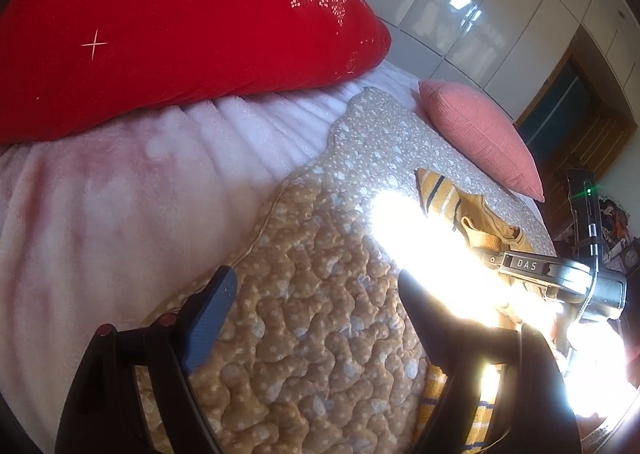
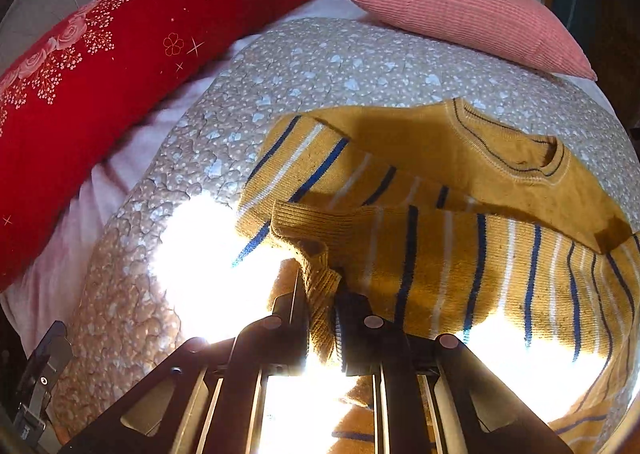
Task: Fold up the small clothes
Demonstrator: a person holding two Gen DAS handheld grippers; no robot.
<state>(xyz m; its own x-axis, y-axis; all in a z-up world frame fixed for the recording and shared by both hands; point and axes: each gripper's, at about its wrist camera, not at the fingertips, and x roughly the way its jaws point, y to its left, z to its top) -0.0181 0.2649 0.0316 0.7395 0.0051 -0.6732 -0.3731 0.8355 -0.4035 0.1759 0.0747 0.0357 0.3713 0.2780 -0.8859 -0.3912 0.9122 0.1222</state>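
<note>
The letters "DAS" show on a small plate on the right gripper [image 1: 524,266], seen from the left wrist camera ahead and to the right of the left gripper [image 1: 316,294]. A short word is stitched near the tip of the red pillow [image 2: 132,66], too small to read.

The left gripper hangs over the quilted mat [image 1: 304,318] with its jaws wide apart and nothing between them; its right finger is partly lost in sun glare. The right gripper [image 2: 322,294] points forward and low over the mat, its jaws closed tight on the ribbed cuff of the sweater [image 2: 440,254].

The yellow sweater with blue and white stripes lies spread on the mat directly ahead and right of the right gripper, its collar at the far side. A pink cushion [image 2: 464,10] lies beyond it.
</note>
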